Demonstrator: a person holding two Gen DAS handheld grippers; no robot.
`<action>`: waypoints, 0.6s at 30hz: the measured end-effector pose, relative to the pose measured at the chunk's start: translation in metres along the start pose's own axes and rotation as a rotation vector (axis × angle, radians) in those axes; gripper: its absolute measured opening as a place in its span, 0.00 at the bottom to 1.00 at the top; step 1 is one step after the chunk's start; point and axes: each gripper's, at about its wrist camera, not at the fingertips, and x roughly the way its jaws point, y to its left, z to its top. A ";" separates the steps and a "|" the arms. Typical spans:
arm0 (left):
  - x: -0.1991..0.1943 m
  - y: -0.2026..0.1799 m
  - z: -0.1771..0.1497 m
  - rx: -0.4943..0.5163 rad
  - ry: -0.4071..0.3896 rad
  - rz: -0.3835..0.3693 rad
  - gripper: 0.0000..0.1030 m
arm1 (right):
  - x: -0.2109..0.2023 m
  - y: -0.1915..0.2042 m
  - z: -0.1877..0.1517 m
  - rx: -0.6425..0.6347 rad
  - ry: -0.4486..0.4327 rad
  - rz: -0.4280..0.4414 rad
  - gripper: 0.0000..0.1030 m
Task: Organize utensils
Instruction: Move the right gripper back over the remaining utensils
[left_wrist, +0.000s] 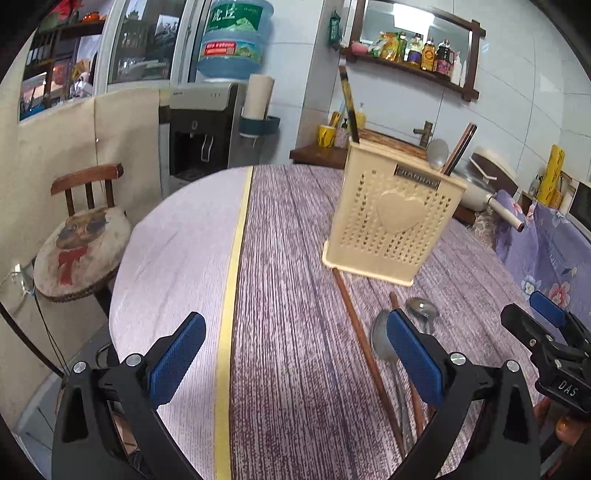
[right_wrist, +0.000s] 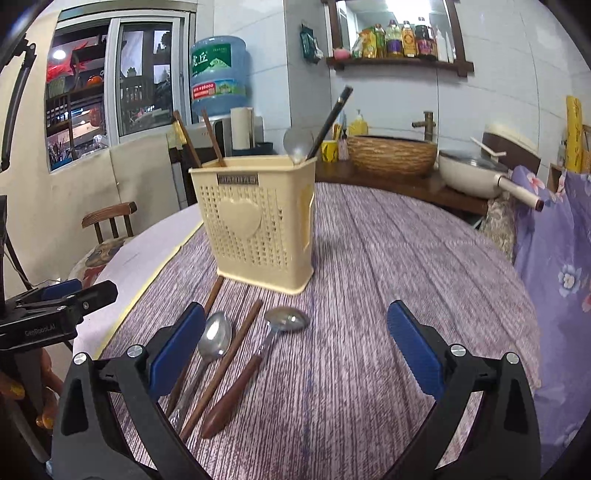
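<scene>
A cream perforated utensil holder (right_wrist: 258, 221) with a heart on its front stands upright on the table and holds chopsticks and a spoon. In front of it lie an all-metal spoon (right_wrist: 215, 338), a wooden-handled spoon (right_wrist: 286, 319) and two brown chopsticks (right_wrist: 231, 360). My right gripper (right_wrist: 295, 343) hangs open over the table just right of them, nothing between its fingers. In the left wrist view the holder (left_wrist: 391, 218) is ahead to the right, and a long chopstick (left_wrist: 354, 325) and a metal spoon (left_wrist: 382, 341) lie by the right finger. My left gripper (left_wrist: 295, 354) is open and holds nothing.
The round table (left_wrist: 295, 258) has a purple wood-grain cover with a pale strip on its left. A wooden chair (left_wrist: 85, 236) stands at the left. Purple floral cloth (right_wrist: 554, 280) borders the right. A counter behind holds a woven basin (right_wrist: 391, 155) and a pan (right_wrist: 469, 173).
</scene>
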 end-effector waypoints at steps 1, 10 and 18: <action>0.002 -0.001 -0.003 0.007 0.013 0.009 0.95 | 0.002 0.000 -0.003 0.003 0.010 0.001 0.94; 0.006 -0.011 -0.020 0.129 0.053 0.109 0.95 | 0.018 0.005 -0.032 0.003 0.127 -0.027 0.94; 0.011 -0.014 -0.026 0.140 0.100 0.099 0.95 | 0.029 -0.003 -0.039 0.038 0.201 -0.040 0.93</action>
